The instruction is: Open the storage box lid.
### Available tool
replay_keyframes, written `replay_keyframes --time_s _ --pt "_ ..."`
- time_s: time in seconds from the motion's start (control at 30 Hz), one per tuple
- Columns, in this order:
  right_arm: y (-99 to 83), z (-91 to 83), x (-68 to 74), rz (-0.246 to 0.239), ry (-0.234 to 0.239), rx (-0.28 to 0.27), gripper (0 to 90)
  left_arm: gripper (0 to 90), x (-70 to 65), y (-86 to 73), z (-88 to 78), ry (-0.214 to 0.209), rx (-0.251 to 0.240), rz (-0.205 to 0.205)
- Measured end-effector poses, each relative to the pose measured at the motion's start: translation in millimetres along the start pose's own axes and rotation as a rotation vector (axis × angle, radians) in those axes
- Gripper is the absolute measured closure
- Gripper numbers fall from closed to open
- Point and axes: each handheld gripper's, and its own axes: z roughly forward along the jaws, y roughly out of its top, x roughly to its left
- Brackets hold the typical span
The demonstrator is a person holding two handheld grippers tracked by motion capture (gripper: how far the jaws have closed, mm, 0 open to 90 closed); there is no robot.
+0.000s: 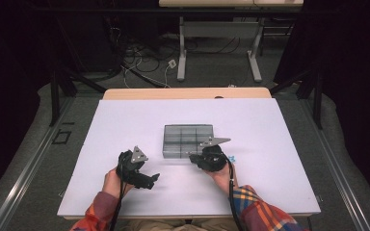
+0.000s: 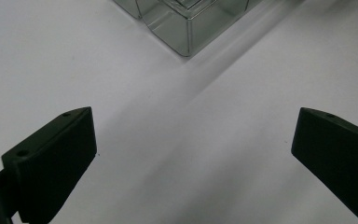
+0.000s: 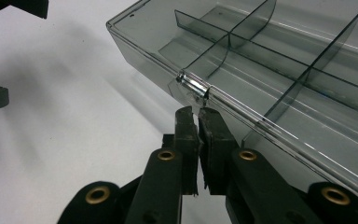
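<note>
A smoky clear plastic box (image 1: 188, 139) with several divided compartments lies in the middle of the white table top (image 1: 125, 125), its lid down. My right gripper (image 1: 191, 155) is at the box's near edge. In the right gripper view its jaws (image 3: 198, 112) are pressed together on the small clear tab that hangs from the box's latch (image 3: 193, 86). My left gripper (image 1: 151, 180) rests low over the bare table, left of and nearer than the box. Its jaws (image 2: 193, 133) stand wide apart with nothing between them, and a corner of the box (image 2: 186, 23) lies ahead.
The white top ends in a wooden strip (image 1: 188, 93) at the far side. Beyond it are floor cables (image 1: 144, 62) and the legs of another table (image 1: 182, 53). Black stand legs (image 1: 58, 91) flank the table. Bare white surface surrounds the box.
</note>
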Motion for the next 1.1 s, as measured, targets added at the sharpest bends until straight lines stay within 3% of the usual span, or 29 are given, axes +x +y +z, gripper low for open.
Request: replay_keyframes --time_s 0.33,0.47,0.9,1.1 --pt "-0.9 0.1 -0.8 0.01 0.014 0.012 86.6 0.0 -1.1 -0.2 0.6 0.004 -0.011 -0.001" --pt "-1.5 1.5 -1.5 0.005 0.019 -0.027 86.6 0.0 -0.6 -0.2 0.4 0.004 -0.009 0.0" --pt "-1.4 -0.9 -1.9 0.014 0.021 -0.001 86.3 0.0 -0.6 0.1 0.1 -0.004 -0.001 0.002" --pt "-2.1 -0.2 -2.6 0.014 0.028 -0.022 86.2 0.0 -0.4 0.1 0.1 -0.002 -0.003 0.001"
